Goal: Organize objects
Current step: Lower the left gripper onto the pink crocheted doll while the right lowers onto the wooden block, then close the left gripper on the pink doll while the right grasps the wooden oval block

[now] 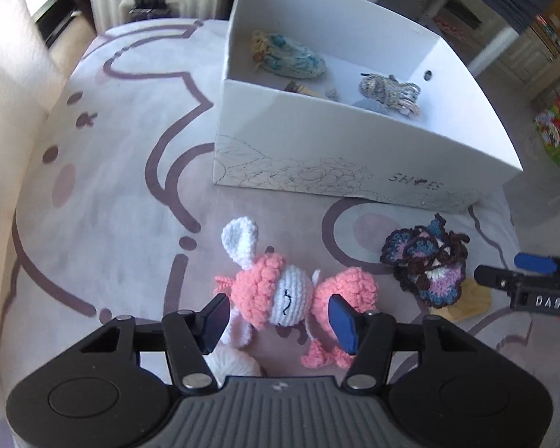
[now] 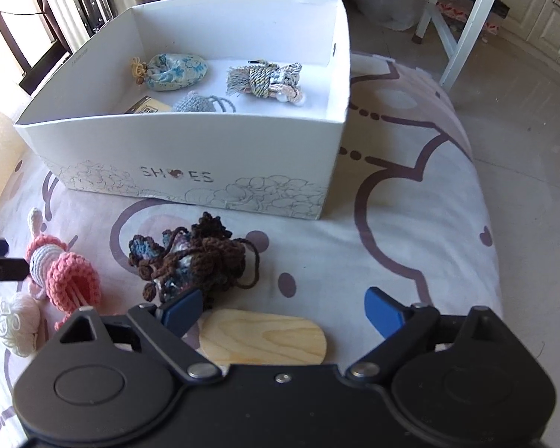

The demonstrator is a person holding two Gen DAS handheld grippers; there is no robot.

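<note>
The white shoebox [image 2: 190, 149] on the bed [image 2: 410, 246] holds a floral pouch [image 2: 175, 72], a rope bundle [image 2: 265, 80] and a grey knit piece [image 2: 199, 103], while the left gripper [image 1: 278, 319], partly open, brackets the pink crochet doll [image 1: 280, 295] and the right gripper [image 2: 283, 311] gapes over a wooden piece [image 2: 265, 339].

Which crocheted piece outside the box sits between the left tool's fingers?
The pink-and-white crochet doll, not the dark blue-brown crochet piece lying to its right.
</note>
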